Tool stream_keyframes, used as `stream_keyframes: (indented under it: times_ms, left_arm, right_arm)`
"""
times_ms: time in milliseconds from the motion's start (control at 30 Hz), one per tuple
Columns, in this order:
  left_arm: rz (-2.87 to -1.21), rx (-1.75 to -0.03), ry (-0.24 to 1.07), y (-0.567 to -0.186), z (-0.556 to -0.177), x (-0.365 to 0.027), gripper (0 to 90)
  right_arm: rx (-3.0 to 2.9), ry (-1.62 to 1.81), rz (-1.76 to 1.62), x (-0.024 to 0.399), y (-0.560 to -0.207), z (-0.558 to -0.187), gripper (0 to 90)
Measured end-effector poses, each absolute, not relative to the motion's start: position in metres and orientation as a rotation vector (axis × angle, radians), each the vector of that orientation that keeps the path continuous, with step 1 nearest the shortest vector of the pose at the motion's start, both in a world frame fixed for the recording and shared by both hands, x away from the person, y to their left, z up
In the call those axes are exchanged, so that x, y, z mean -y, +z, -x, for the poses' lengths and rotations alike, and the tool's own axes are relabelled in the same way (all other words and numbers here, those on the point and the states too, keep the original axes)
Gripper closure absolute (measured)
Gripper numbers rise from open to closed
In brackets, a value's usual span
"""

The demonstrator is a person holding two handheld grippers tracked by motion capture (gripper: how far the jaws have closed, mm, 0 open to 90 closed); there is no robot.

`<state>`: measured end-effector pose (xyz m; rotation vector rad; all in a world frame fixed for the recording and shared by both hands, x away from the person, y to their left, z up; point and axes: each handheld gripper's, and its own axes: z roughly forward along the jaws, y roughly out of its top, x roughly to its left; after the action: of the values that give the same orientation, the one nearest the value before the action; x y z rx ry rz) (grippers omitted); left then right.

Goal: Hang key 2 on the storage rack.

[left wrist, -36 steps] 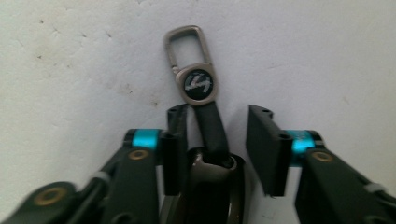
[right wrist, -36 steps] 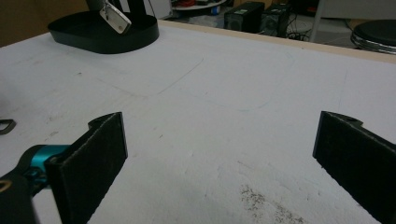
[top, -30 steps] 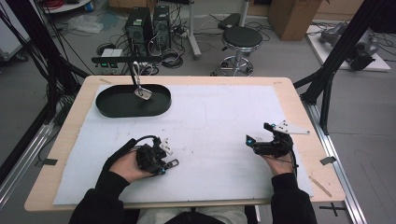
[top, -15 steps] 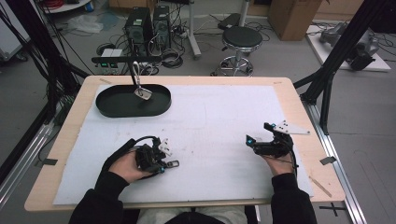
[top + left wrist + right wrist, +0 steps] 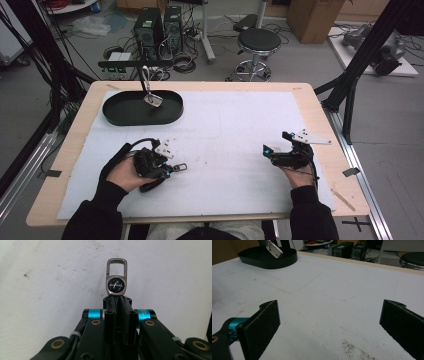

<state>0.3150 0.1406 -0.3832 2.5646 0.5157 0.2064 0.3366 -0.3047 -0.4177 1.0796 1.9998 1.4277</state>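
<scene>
Near the desk's front edge, left gripper [image 5: 117,298] now clamped on the keychain [image 5: 116,277], jaws just closed around its strap; clasp sticking out past the tips, a little above the white mat [image 5: 240,125]. Looks like a finished grasp, ready for carrying. Right gripper [image 5: 329,322] at the front right, jaws wide apart, holding nothing. At the far left corner, black tray [image 5: 120,116] with another keychain [image 5: 152,99] hanging over it from a stand.

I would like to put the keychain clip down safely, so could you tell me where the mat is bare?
The white mat is bare between the left gripper holding the keychain clip and the right gripper, and to the right of the black tray. The tray's corner is crowded by its hanging keychain.
</scene>
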Motion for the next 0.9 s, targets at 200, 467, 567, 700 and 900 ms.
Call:
stream_keyframes:
  times_ms: [200,467,567,700,900]
  left_arm:
    - [-2.527,-0.545,0.218,-0.370,-0.322,-0.153,82.8]
    - [-2.425,-0.596,0.236,-0.350,-0.340,-0.184,82.8]
    - [-2.417,-0.615,0.256,-0.345,-0.343,-0.189,82.8]
    - [-2.399,-0.636,0.302,-0.332,-0.349,-0.199,82.8]
    - [-2.352,-0.694,0.343,-0.317,-0.364,-0.218,82.9]
  right_arm:
    - [-1.997,1.433,-1.079,0.304,-0.418,-0.337,2.1]
    - [-1.998,1.432,-1.075,0.304,-0.418,-0.338,2.1]
    - [-1.998,1.431,-1.077,0.304,-0.418,-0.338,2.1]
    - [-1.996,1.434,-1.081,0.304,-0.418,-0.337,2.1]
    - [-1.992,1.434,-1.079,0.304,-0.418,-0.337,2.1]
